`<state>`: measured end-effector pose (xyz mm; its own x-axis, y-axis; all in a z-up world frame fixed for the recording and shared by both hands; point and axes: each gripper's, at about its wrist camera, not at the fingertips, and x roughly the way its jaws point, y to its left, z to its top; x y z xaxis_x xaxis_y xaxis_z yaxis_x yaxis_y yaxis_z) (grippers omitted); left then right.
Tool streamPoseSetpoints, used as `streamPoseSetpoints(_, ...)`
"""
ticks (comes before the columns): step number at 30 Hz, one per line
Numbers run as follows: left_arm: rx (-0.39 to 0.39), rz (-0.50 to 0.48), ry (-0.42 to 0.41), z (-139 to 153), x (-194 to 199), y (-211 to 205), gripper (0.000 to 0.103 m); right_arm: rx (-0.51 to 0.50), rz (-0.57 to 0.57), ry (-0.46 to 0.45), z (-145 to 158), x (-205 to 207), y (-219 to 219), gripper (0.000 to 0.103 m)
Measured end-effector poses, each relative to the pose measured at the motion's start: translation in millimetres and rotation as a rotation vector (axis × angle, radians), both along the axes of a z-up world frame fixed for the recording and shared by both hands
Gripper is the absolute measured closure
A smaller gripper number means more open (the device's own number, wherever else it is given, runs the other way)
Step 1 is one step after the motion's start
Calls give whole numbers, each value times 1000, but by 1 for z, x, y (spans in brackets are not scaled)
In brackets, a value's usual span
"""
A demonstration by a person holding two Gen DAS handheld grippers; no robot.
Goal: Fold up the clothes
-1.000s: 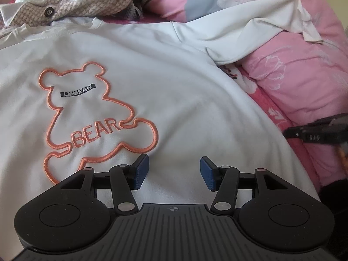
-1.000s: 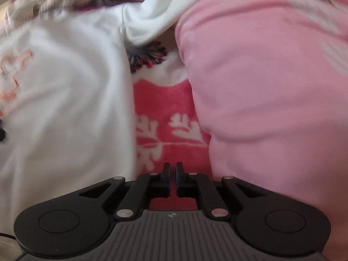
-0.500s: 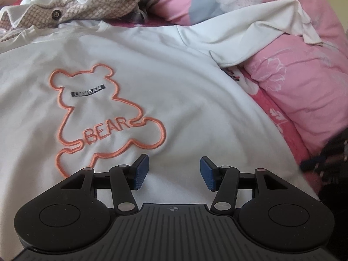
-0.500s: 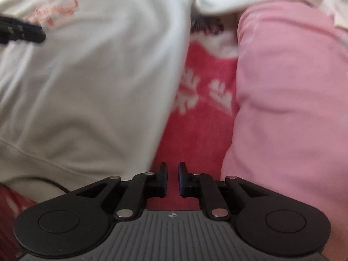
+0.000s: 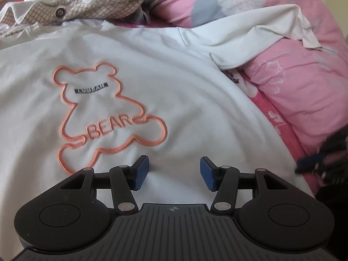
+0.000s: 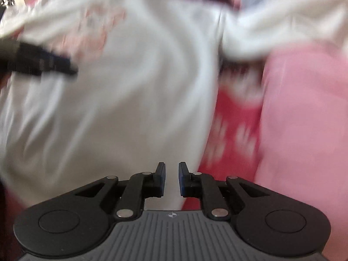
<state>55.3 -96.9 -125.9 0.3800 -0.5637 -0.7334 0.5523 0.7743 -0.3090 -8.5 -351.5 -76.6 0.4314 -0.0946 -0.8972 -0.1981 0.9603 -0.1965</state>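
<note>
With the left gripper (image 5: 174, 173) held half open and empty over the white sweatshirt (image 5: 184, 91) spread on the bed, and the right gripper (image 6: 171, 178) narrowly parted, empty, at its side edge, the hem should probably be pinched cleanly.

A bed is covered by a red patterned sheet (image 5: 275, 121). On it a white sweatshirt (image 5: 174, 91) is spread flat, flanked by a pink quilt (image 5: 304, 91) and a checked garment (image 5: 97, 4).
</note>
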Motion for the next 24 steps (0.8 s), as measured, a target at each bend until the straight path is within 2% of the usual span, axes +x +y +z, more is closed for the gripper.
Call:
streamPoseSetpoints(2,-6,24,-1,1,8,0,51,18,19,-75,5,34,-1,90)
streamPoseSetpoints(5,-23,77,2,3,19,2,51,100,55,-145,3,100,-7,90)
streamPoseSetpoints(9,-19,122,-4,1,27,6,51,247,30,-160,-17,185,-8,90)
streamPoseSetpoints(12,-29,147,16,-2,32,13,51,288,19,-121,-50,231,-9,90)
streamPoseSetpoints(14,-32,159,25,-4,34,17,51,190,10,-86,-76,249,-14,92)
streamPoseSetpoints(15,-34,164,28,-5,36,19,51,148,6,-103,-80,256,-21,93)
streamPoseSetpoints(18,-46,163,46,-9,41,24,51,9,-109,-163,-78,264,-43,96)
streamPoseSetpoints(21,-68,158,59,-11,45,27,50,16,-142,-189,-70,266,-58,93)
streamPoseSetpoints(24,-86,148,62,-13,48,30,49,136,-114,-218,-61,266,-54,91)
